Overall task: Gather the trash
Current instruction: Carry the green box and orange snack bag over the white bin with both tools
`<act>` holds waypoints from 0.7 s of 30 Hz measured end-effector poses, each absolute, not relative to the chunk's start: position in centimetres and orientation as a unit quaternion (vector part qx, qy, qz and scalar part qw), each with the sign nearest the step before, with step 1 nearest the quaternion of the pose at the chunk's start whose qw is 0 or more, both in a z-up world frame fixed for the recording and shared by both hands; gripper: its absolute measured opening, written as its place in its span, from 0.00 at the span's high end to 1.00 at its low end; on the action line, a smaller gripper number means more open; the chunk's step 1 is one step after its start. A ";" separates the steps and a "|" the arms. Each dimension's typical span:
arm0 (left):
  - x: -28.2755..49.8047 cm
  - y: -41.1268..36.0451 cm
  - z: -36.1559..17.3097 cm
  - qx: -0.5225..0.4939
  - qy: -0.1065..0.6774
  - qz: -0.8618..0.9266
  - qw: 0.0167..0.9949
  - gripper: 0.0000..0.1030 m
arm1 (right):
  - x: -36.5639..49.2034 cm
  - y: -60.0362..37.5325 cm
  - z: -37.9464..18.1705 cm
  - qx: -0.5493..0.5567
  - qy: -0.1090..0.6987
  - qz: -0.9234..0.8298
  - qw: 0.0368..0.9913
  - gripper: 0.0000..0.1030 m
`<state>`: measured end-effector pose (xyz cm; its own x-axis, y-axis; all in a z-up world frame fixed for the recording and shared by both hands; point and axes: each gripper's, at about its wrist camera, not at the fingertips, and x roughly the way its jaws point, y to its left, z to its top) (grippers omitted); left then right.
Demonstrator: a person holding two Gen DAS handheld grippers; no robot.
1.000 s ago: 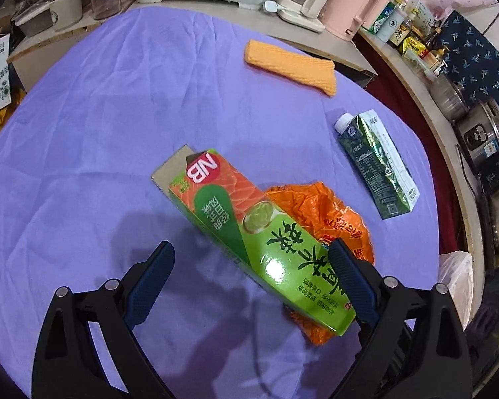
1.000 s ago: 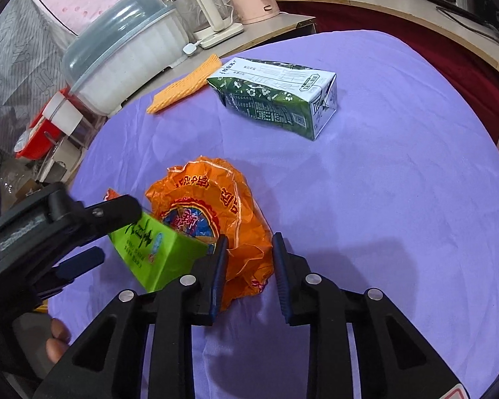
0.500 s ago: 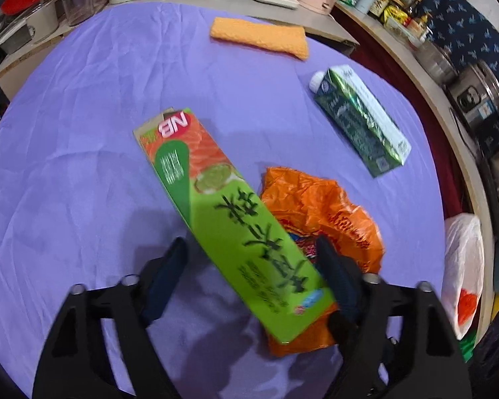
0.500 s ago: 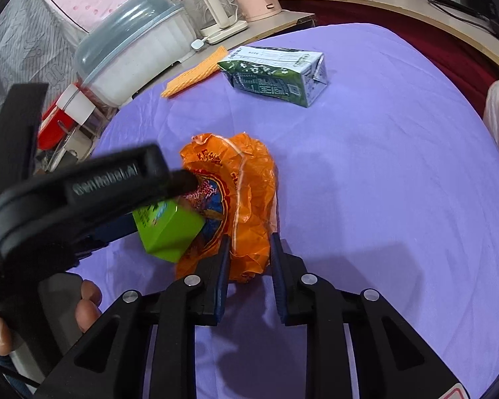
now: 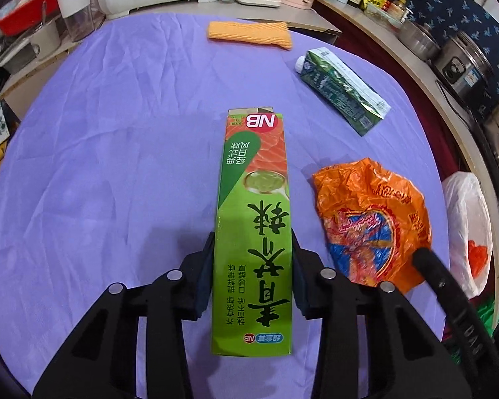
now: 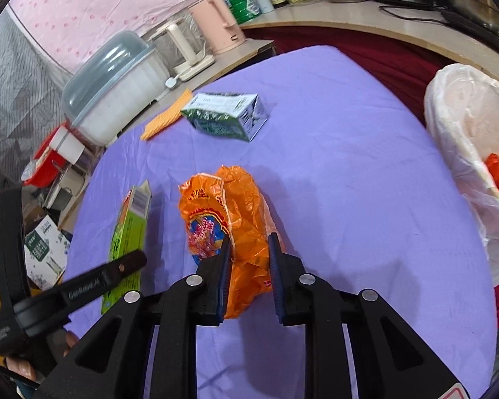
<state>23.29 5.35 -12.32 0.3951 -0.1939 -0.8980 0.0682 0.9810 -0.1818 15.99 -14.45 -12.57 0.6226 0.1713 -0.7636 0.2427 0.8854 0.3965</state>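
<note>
My left gripper [image 5: 252, 242] is shut on a long green and orange box [image 5: 254, 219] and holds it above the purple tablecloth [image 5: 116, 153]; the box also shows in the right wrist view [image 6: 129, 229]. My right gripper [image 6: 249, 242] is shut on a crumpled orange wrapper [image 6: 226, 219], lifted off the cloth; it shows in the left wrist view [image 5: 369, 219] too. A dark green carton [image 5: 342, 89] lies on its side farther back, also in the right wrist view [image 6: 226, 119].
A bin lined with a white plastic bag [image 6: 472, 153] stands off the table's right edge, with something orange inside. An orange cloth [image 5: 249, 33] lies at the far edge. Kettles, a covered dish rack [image 6: 113, 86] and pots line the counters behind.
My left gripper closed on the green box and lifted it straight. My right gripper raised the orange wrapper, and the two items came apart. The bin came into view.
</note>
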 end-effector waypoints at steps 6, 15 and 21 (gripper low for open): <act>20.8 3.8 -10.4 -0.041 0.530 -0.098 0.842 0.64 | 14.2 -16.2 -10.4 0.244 0.408 -0.034 0.879 0.81; 17.7 1.3 -7.5 -0.023 0.510 -0.134 0.849 0.64 | 11.1 -19.2 -7.2 0.254 0.363 -0.056 0.895 0.81; 16.1 -1.3 -5.6 -0.008 0.495 -0.162 0.853 0.64 | 9.3 -21.7 -5.4 0.260 0.338 -0.073 0.901 0.81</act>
